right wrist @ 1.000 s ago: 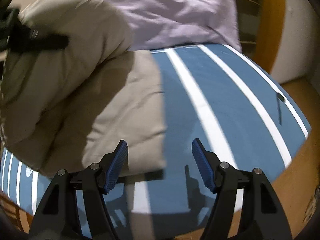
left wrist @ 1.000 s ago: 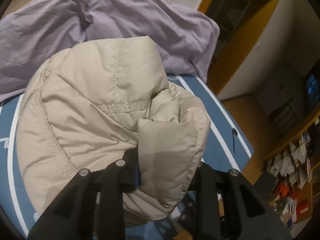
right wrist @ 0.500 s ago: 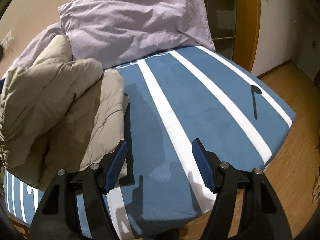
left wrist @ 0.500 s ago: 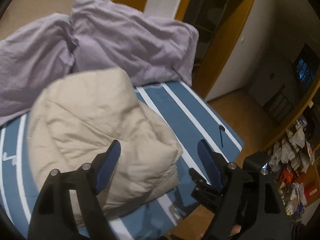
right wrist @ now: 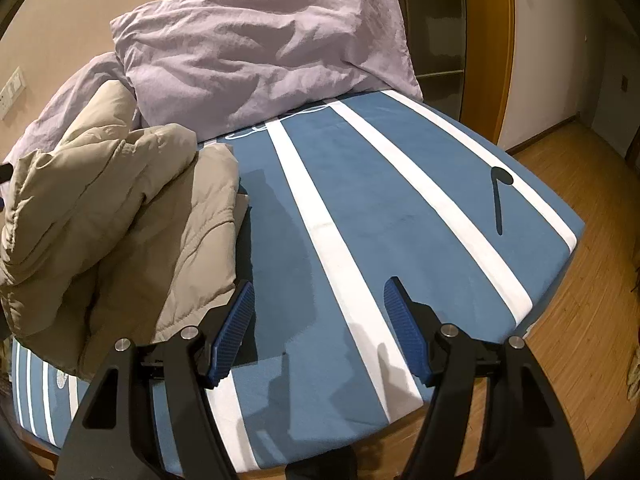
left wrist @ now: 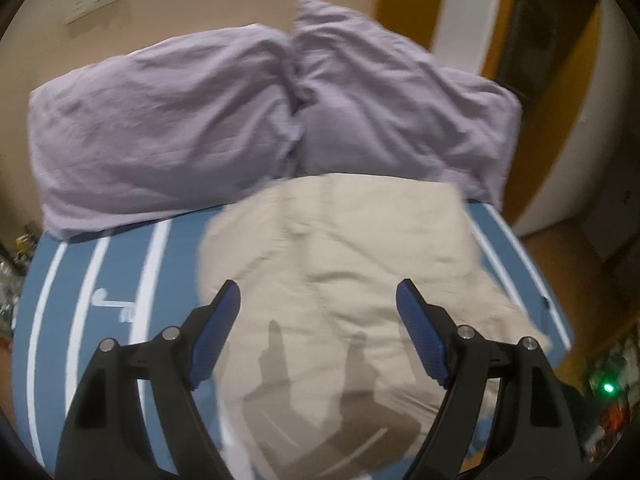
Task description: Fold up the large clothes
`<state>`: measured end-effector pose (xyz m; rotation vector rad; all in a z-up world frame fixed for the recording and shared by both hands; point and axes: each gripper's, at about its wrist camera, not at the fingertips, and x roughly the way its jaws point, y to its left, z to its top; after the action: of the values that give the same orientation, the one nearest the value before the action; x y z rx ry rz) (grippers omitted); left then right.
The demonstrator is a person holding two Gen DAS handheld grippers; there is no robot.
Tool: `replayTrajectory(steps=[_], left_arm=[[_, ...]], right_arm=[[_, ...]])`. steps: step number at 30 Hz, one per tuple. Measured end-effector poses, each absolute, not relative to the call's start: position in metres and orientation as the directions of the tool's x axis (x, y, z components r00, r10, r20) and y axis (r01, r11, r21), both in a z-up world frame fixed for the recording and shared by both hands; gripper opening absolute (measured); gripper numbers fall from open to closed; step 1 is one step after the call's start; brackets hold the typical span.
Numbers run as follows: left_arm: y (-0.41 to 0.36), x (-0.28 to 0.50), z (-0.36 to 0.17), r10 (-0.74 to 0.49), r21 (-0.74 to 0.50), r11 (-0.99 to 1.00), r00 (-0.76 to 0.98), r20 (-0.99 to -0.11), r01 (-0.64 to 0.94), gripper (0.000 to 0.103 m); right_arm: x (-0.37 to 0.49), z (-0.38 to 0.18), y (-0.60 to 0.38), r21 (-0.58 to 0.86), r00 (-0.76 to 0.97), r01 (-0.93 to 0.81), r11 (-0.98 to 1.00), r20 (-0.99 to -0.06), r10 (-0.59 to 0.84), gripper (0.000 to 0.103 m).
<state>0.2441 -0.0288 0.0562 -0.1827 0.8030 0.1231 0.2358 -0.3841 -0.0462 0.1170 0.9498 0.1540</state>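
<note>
— Beige padded jacket [left wrist: 352, 280]: let go a moment ago. Lay pinched in the left gripper [left wrist: 318, 332] a second back, now lies free on the blue striped bed [right wrist: 360, 200], bunched in a thick bundle toward the head end, just in front of the purple pillows [left wrist: 280, 120].

— And the left gripper now?

— Spread wide, nothing between the pads, pulled back and hanging above the bundle. Only its shadow on the fabric.

— Right gripper [right wrist: 318, 332]?

— Parted too, empty, poised over bare bedspread near the foot edge, just beside the jacket's lower hem. No change in its opening over the last second.

— Meaning for the fold?

— Probably one fold just laid over and released. From the right wrist view, a puffy upper layer heaped over a flatter lower panel [right wrist: 200, 240], edges not lined up, so likely not finished. Could spring back open, being so padded.

— Anything else on the bed?

— A small dark mark or object [right wrist: 500, 196] near the far right corner, well apart from the jacket. Too small to tell what. Wooden floor [right wrist: 580, 320] beyond the bed edge.
</note>
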Motion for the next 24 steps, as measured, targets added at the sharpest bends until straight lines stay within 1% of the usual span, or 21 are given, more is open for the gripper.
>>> replayTrajectory(steps=[3,5,8,12,18,20,23,24], left_arm=[[-0.009,0.252,0.044,0.101,-0.089,0.965,0.664,-0.741,-0.245,0.080],[0.000,0.255,0.033,0.104,-0.098,0.958,0.641,-0.760,-0.270,0.080],[0.004,0.257,0.009,0.060,-0.147,0.947,0.606,-0.793,-0.286,0.080],[-0.004,0.258,-0.008,0.003,-0.209,0.937,0.603,-0.797,-0.281,0.078],[-0.041,0.263,-0.018,0.032,-0.131,0.966,0.609,-0.793,-0.222,0.078],[-0.050,0.266,-0.021,0.044,-0.111,0.970,0.610,-0.791,-0.214,0.078],[-0.066,0.269,-0.026,0.069,-0.074,0.976,0.615,-0.785,-0.204,0.078],[-0.071,0.270,-0.027,0.076,-0.062,0.978,0.618,-0.783,-0.198,0.078]], right_arm=[[0.237,-0.047,-0.389,0.168,0.567,-0.077,0.983,-0.803,0.182,0.069],[0.238,-0.047,-0.392,0.169,0.565,-0.074,0.983,-0.805,0.181,0.069],[0.239,-0.044,-0.394,0.175,0.570,-0.077,0.982,-0.800,0.187,0.069],[0.241,-0.036,-0.391,0.177,0.583,-0.094,0.980,-0.788,0.199,0.069],[0.247,-0.014,-0.379,0.204,0.602,-0.145,0.968,-0.758,0.250,0.068],[0.248,-0.008,-0.373,0.210,0.607,-0.164,0.964,-0.749,0.266,0.065],[0.251,0.001,-0.358,0.233,0.602,-0.210,0.950,-0.735,0.313,0.051],[0.251,0.003,-0.353,0.240,0.599,-0.223,0.945,-0.731,0.327,0.044]])
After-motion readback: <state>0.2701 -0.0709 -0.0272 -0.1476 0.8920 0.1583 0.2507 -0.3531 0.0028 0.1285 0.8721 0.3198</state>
